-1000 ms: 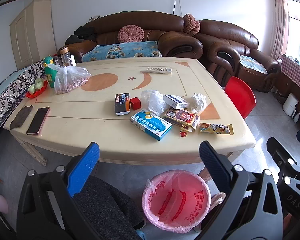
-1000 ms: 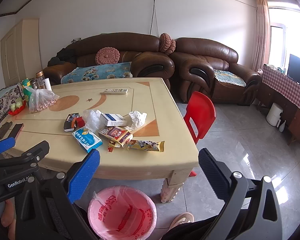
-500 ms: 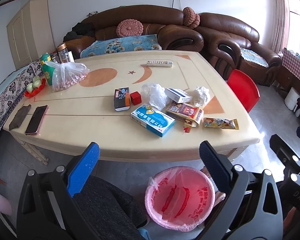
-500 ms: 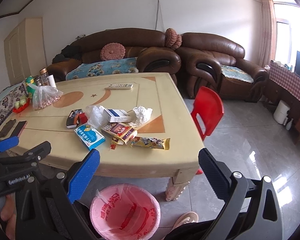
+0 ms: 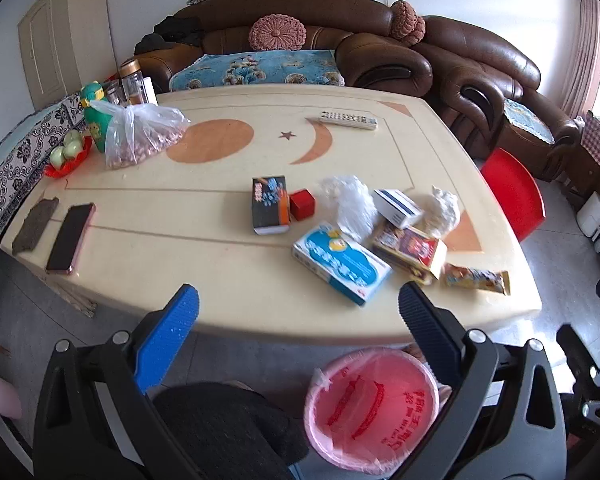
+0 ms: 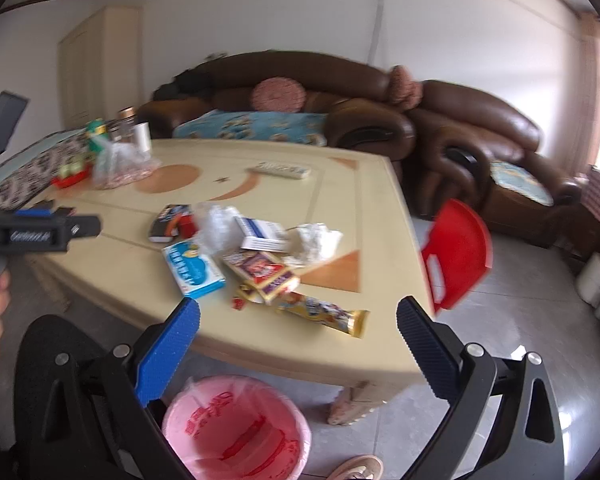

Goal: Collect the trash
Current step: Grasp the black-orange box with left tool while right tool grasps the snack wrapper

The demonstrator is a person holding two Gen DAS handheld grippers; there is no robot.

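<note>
Both tongs, left point(image 5: 298, 312) and right point(image 6: 298, 324), spread wide and gripping nothing, above the near edge of the cream worktop point(image 5: 172, 216). Trash heaped near that edge: blue-and-white box point(image 5: 340, 266), snack wrapper point(image 5: 476, 278), crumpled tissue point(image 5: 444, 210), clear plastic point(image 5: 350, 200). Pink-lined bin point(image 5: 372, 408) on the floor below. Phone point(image 5: 70, 236) and remote point(image 5: 348, 120) well apart. Print too blurred to read.
</note>
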